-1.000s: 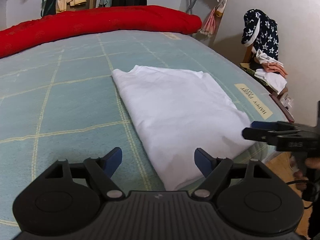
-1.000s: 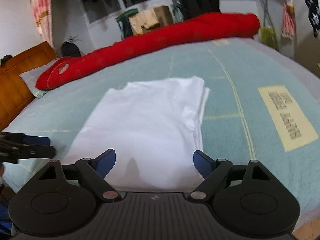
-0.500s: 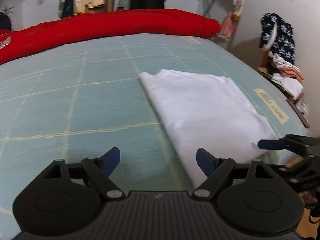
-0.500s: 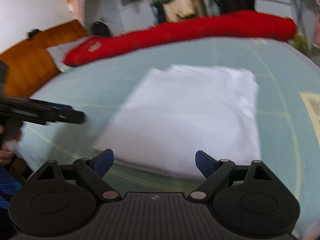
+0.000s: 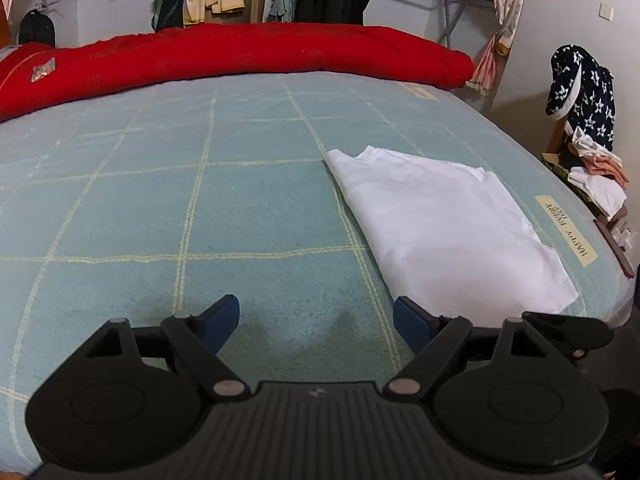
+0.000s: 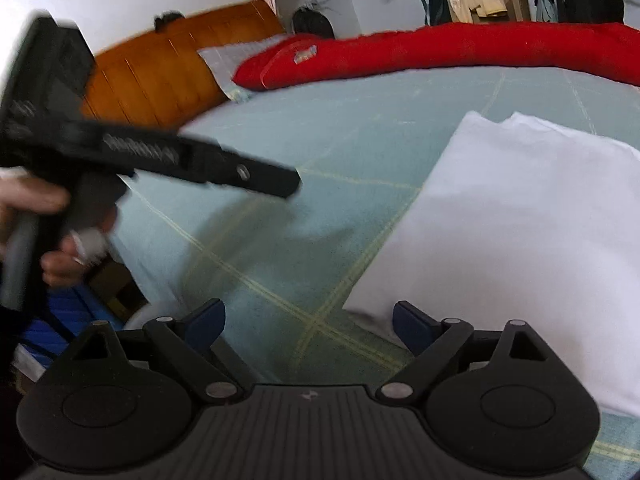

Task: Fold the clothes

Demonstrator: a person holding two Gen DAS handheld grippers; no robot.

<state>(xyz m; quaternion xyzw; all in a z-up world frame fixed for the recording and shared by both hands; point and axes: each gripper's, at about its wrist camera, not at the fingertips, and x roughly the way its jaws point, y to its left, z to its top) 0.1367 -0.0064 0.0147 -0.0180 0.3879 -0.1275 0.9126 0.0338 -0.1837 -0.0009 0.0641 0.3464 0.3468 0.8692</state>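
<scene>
A folded white garment [image 5: 448, 224] lies flat on the teal checked bedcover [image 5: 160, 200], near the bed's right edge. My left gripper [image 5: 316, 320] is open over bare bedcover, to the left of the garment's near corner, with nothing between its fingers. In the right wrist view the garment [image 6: 520, 232] fills the right side. My right gripper [image 6: 308, 318] is open too, its right fingertip [image 6: 408, 320] by the garment's near left corner. The left gripper [image 6: 288, 184] shows side-on at the left, blurred, held by a person's hand [image 6: 52, 208].
A rolled red duvet [image 5: 240, 60] runs along the far side of the bed. A wooden headboard [image 6: 160, 76] and a pillow [image 6: 228, 60] are at the left end. A chair piled with clothes [image 5: 580, 120] stands past the bed's right edge.
Both views have swung left, so the garment now sits further right in each. The right gripper has moved off the garment toward its left corner. The left gripper looms closer in the right wrist view.
</scene>
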